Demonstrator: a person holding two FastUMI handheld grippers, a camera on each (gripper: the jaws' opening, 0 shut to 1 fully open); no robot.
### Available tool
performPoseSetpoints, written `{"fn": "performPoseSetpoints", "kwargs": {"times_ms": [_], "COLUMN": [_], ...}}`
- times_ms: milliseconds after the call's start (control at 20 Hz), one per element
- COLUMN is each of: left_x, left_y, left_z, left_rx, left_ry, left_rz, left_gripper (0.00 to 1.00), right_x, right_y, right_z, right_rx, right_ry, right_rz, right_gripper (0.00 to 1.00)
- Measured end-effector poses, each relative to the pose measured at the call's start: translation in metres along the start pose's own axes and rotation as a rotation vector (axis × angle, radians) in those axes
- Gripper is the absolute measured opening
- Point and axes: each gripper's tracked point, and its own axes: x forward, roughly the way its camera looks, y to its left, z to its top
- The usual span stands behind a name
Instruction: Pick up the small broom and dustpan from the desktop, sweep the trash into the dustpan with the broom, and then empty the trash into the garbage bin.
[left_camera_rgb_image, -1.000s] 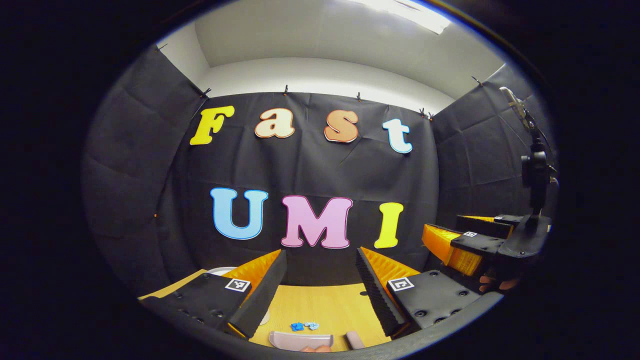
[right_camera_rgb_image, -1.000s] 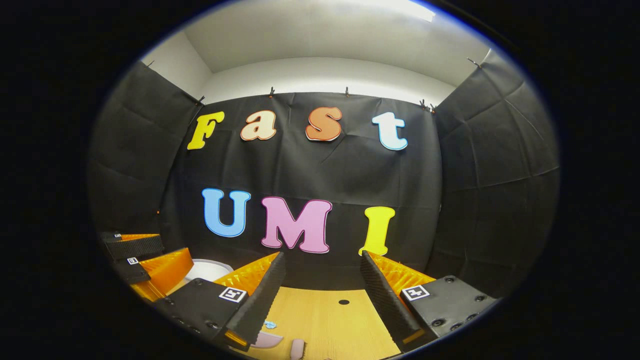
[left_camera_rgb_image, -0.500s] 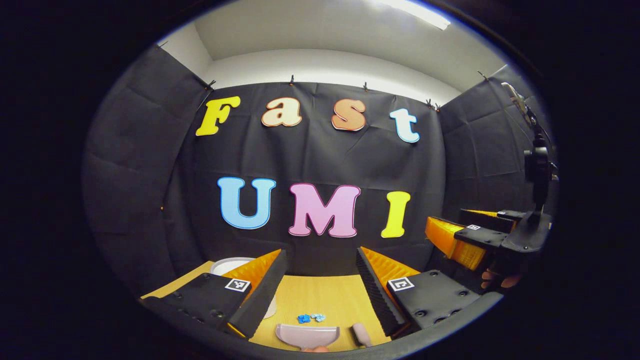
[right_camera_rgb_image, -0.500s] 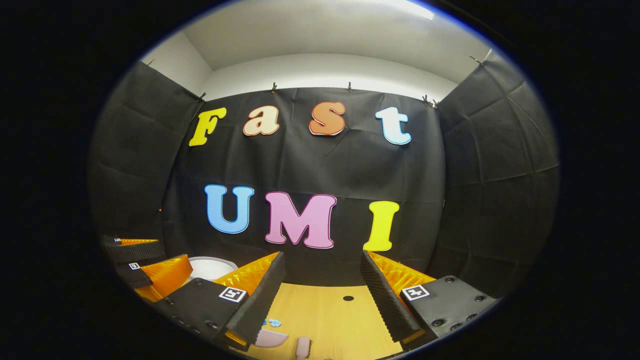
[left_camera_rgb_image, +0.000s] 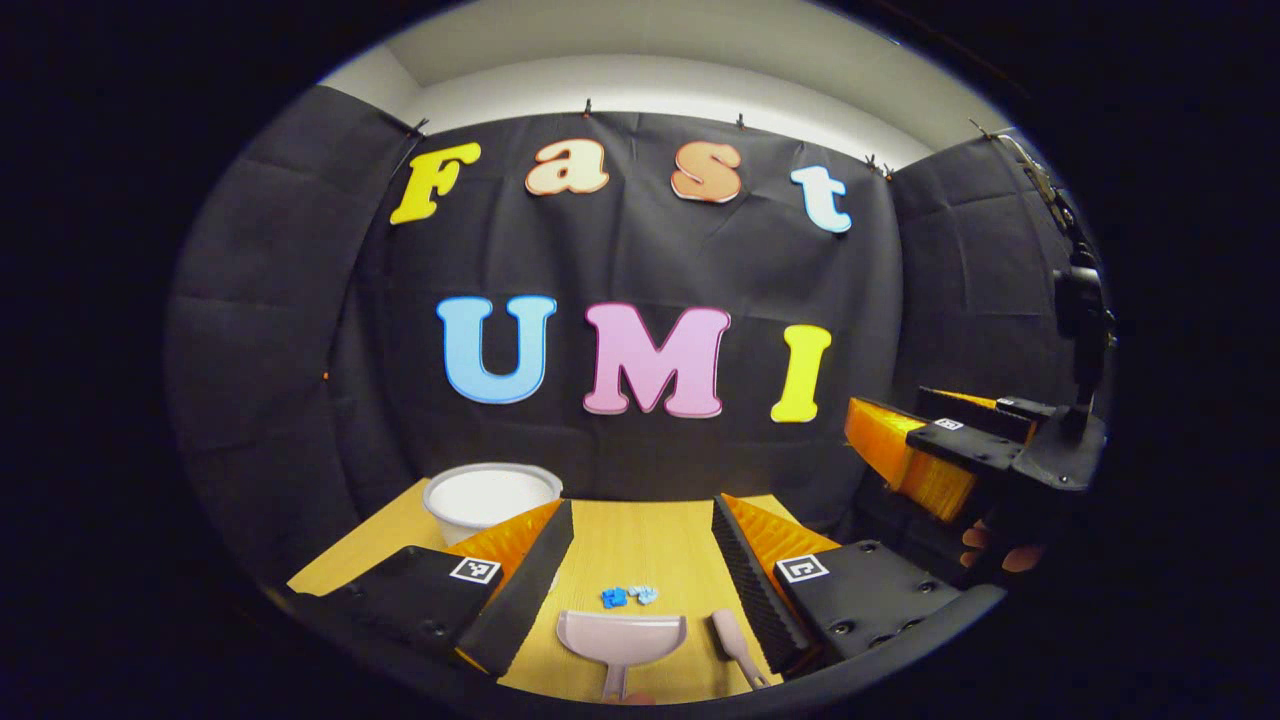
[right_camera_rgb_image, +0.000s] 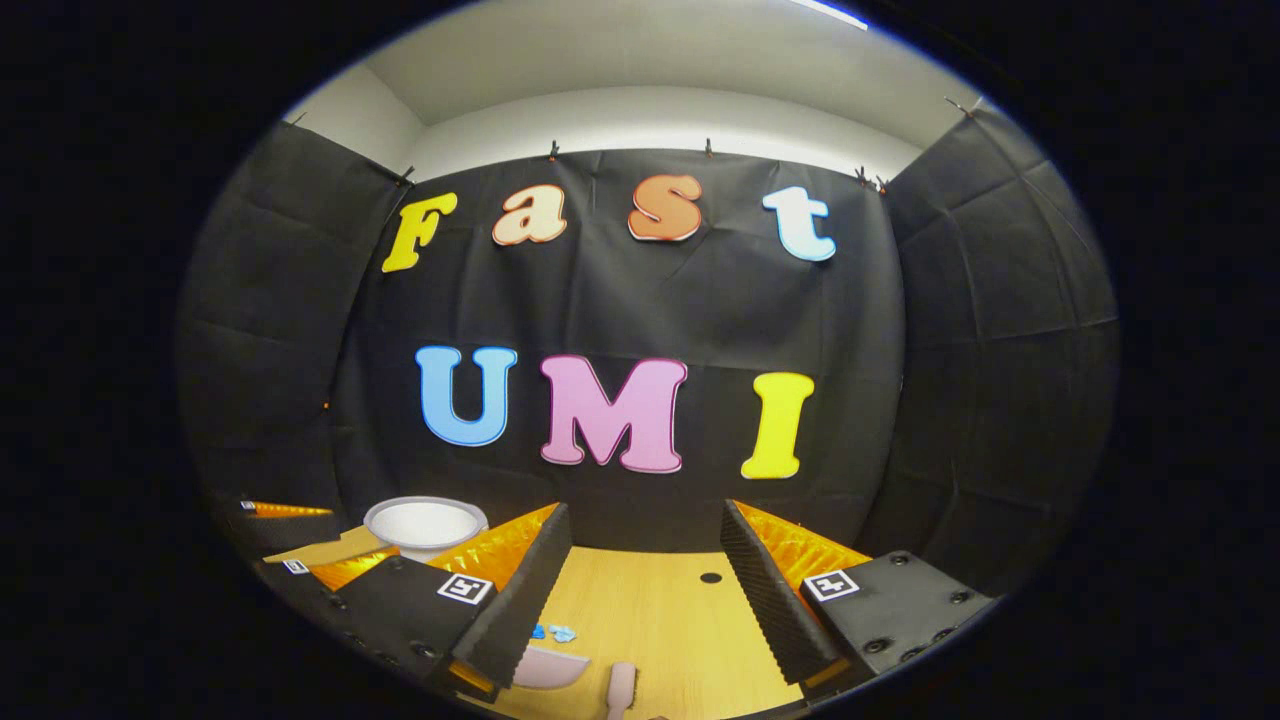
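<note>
Pink plastic dustpan (left_camera_rgb_image: 622, 637) lies flat on the wooden table (left_camera_rgb_image: 640, 555), between the wide-open, empty left tongs (left_camera_rgb_image: 640, 560). Blue trash bits (left_camera_rgb_image: 629, 596) sit just past it, a pink broom (left_camera_rgb_image: 735, 645) beside it. Right tongs (right_camera_rgb_image: 645, 570) gape open, empty too. White round bin (left_camera_rgb_image: 490, 497) stands beyond.

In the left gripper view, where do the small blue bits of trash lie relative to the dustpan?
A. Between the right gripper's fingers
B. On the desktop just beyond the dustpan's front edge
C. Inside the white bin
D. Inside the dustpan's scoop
B: the blue trash lies on the bare desktop just past the wide front edge of the dustpan, not in its scoop, with the small broom lying beside the dustpan.
</note>
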Motion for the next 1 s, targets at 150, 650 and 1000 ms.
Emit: {"fn": "performPoseSetpoints", "kwargs": {"times_ms": [150,650,1000], "left_x": [0.012,0.048,0.072], "left_y": [0.008,0.023,0.027], "left_z": [-0.046,-0.196,-0.260], "left_rx": [0.014,0.004,-0.017], "left_ry": [0.152,0.849,1.191], "left_rz": [0.024,0.061,0.043], "left_gripper": [0.82,0.85,0.85], "right_x": [0.013,0.037,0.003], "right_y": [-0.002,0.010,0.003], "right_z": [-0.058,-0.282,-0.386], "right_rx": [0.025,0.077,0.059], "right_ry": [0.147,0.806,1.308], "right_rz": [-0.020,0.028,0.065], "right_gripper": [0.97,0.98,1.00]}}
